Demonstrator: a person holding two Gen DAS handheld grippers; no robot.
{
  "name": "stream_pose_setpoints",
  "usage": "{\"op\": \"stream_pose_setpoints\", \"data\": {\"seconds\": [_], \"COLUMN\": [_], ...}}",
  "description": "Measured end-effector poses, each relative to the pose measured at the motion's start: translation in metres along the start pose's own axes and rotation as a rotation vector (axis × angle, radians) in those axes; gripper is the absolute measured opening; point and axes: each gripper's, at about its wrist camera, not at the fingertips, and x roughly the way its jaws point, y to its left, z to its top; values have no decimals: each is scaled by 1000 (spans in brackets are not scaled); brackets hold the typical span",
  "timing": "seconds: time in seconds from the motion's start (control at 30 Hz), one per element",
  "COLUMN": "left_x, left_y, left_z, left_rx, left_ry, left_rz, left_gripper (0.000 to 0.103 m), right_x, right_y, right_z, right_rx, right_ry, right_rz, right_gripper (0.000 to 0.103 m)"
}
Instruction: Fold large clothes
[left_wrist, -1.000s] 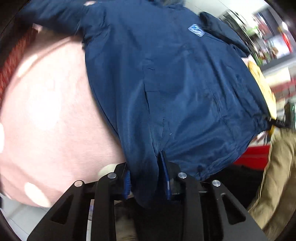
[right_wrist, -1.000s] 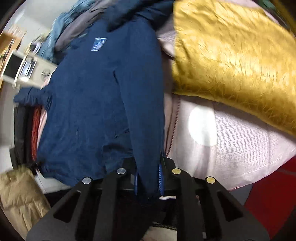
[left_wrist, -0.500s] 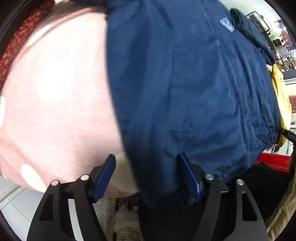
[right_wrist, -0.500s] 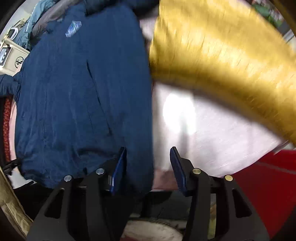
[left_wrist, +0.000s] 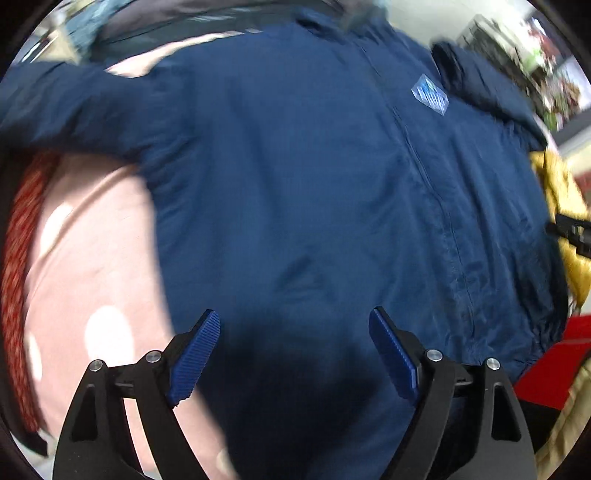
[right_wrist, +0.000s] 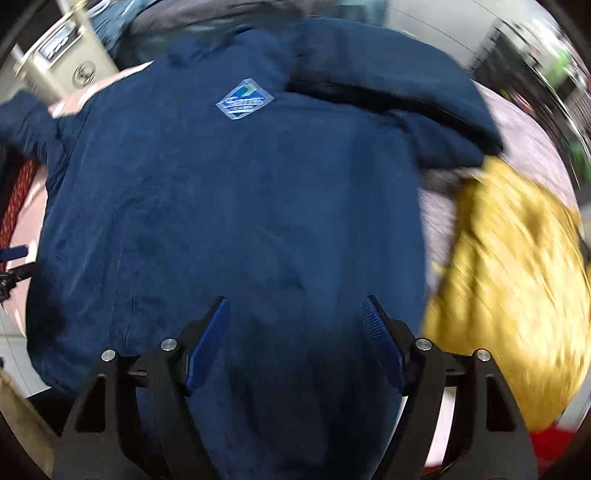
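Note:
A large navy blue jacket (left_wrist: 314, 192) with a light blue diamond chest logo (left_wrist: 430, 95) lies spread front-up on a pink spotted cover (left_wrist: 92, 266). It also fills the right wrist view (right_wrist: 236, 206), logo (right_wrist: 244, 99) near the top. My left gripper (left_wrist: 294, 334) is open and empty above the jacket's lower hem. My right gripper (right_wrist: 295, 321) is open and empty above the hem too. One sleeve (left_wrist: 74, 107) stretches left; the other sleeve (right_wrist: 388, 92) lies folded across the upper right.
A mustard-yellow garment (right_wrist: 509, 280) lies right of the jacket, also at the left wrist view's right edge (left_wrist: 561, 206). A red patterned edge (left_wrist: 18, 280) borders the cover on the left. More clothes (right_wrist: 184, 18) are piled behind. A red surface (left_wrist: 550, 369) is at lower right.
Both grippers let go of the jacket's hem, opened wide and pulled back above it. The jacket now lies flat.

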Motion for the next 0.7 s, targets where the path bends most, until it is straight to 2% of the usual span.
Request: {"op": "stream_pose_setpoints", "data": {"seconds": [0.03, 0.13, 0.23, 0.27, 0.33, 0.4, 0.5, 0.7], "left_x": [9, 45, 67, 72, 78, 83, 88, 97], "left_y": [-7, -20, -26, -28, -34, -38, -38, -34], "left_z": [4, 12, 14, 14, 16, 17, 20, 37], "left_rx": [11, 5, 11, 20, 36, 41, 19, -15], "left_ry": [17, 92, 117, 117, 121, 122, 129, 209], "left_rz": [-1, 2, 23, 27, 70, 104, 117, 111], "left_gripper": [81, 81, 94, 97, 97, 98, 98, 98], "right_x": [9, 40, 73, 85, 102, 114, 123, 140], "right_y": [4, 15, 20, 22, 29, 44, 55, 60], "right_z": [6, 21, 19, 17, 14, 12, 13, 27], "right_rx": [-6, 12, 10, -1, -27, -80, -71, -43], "right_ry": [13, 67, 137, 158, 191, 201, 199, 293], "right_rz": [5, 5, -17, -34, -47, -107, -153, -119], "right_gripper": [80, 81, 85, 90, 98, 98, 98, 99]}}
